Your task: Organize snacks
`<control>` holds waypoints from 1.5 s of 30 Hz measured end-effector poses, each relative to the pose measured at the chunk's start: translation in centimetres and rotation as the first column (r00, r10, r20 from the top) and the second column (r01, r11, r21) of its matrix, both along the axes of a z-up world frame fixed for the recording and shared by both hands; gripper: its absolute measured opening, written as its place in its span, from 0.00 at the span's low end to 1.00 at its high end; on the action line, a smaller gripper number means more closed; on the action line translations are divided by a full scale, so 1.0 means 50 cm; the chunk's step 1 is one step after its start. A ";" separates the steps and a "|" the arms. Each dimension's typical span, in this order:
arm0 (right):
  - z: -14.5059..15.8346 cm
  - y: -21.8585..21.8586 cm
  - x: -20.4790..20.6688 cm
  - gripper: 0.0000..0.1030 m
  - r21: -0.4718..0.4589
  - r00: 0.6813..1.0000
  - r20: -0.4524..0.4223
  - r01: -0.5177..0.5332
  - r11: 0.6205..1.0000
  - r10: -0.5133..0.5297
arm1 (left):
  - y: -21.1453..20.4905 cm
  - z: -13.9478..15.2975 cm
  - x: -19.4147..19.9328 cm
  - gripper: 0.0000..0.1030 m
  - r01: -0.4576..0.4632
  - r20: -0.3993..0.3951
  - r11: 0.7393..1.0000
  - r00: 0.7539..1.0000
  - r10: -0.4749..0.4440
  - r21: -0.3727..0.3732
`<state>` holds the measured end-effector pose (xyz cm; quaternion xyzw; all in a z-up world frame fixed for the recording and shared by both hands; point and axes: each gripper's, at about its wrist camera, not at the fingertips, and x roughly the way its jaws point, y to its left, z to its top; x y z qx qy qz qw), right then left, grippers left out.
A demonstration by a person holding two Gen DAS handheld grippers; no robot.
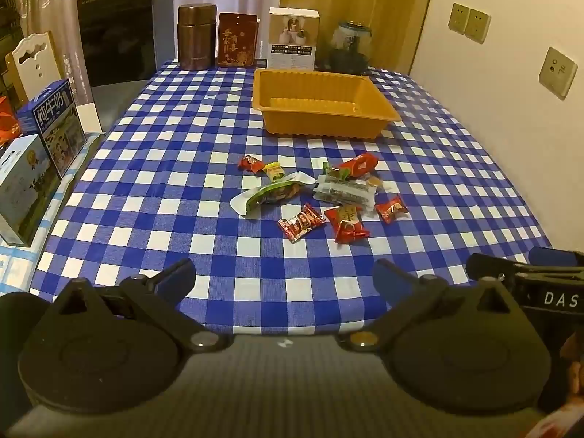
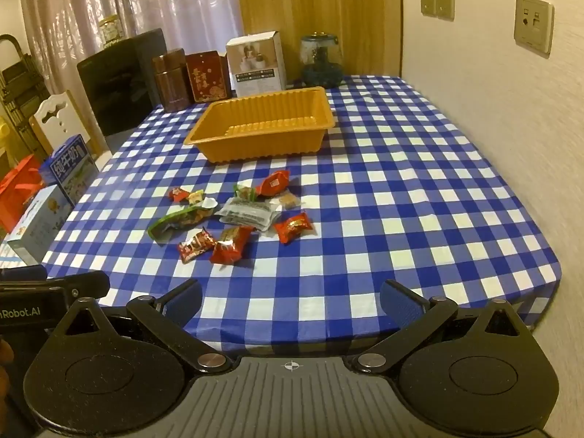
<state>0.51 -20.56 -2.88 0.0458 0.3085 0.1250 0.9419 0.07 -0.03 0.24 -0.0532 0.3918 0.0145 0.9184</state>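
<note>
An empty orange tray [image 1: 383, 104] [image 2: 321, 104] stands on the blue-checked tablecloth, beyond a loose pile of snacks. The pile holds several red wrapped candies [image 1: 391, 209] [image 2: 294, 229], a green-edged packet [image 1: 272, 193] [image 2: 180, 221] and a clear silver packet [image 1: 343, 189] [image 2: 248, 213]. My left gripper [image 1: 284, 281] is open and empty, hovering over the table's near edge, short of the snacks. My right gripper [image 2: 292, 299] is open and empty at the near edge too, to the right of the left one. Each gripper shows at the edge of the other's view.
At the table's far end stand a brown steel jar [image 1: 197, 36], a dark red box [image 1: 237, 38], a white carton [image 1: 294, 38] and a glass jar [image 1: 350, 47]. Milk cartons [image 1: 54, 124] and a chair [image 1: 34, 62] are to the left. A wall [image 2: 492, 109] runs along the right.
</note>
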 end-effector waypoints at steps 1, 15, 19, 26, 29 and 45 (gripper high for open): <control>0.007 0.001 0.001 1.00 -0.003 1.000 -0.001 0.001 1.000 -0.001 | 0.000 0.000 0.000 0.99 0.001 0.000 1.000 1.000 -0.001 -0.001; 0.008 0.001 0.002 1.00 -0.005 1.000 0.001 0.002 1.000 -0.002 | 0.003 0.000 -0.002 0.99 0.007 0.004 1.000 1.000 -0.007 -0.001; 0.010 0.002 0.003 1.00 -0.005 1.000 0.002 0.001 1.000 -0.001 | 0.002 0.000 -0.003 0.99 0.012 0.008 1.000 1.000 -0.012 -0.001; 0.011 0.002 0.003 1.00 -0.004 1.000 0.002 0.003 1.000 -0.003 | 0.002 -0.001 -0.004 0.99 0.016 0.010 1.000 1.000 -0.016 0.000; 0.011 0.002 0.003 1.00 -0.005 1.000 0.004 0.003 1.000 -0.003 | 0.002 -0.002 -0.004 0.99 0.016 0.011 1.000 1.000 -0.016 0.000; 0.012 0.001 0.005 1.00 -0.002 1.000 0.006 0.005 1.000 -0.005 | -0.002 -0.001 -0.004 0.99 0.020 0.014 1.000 1.000 -0.020 -0.001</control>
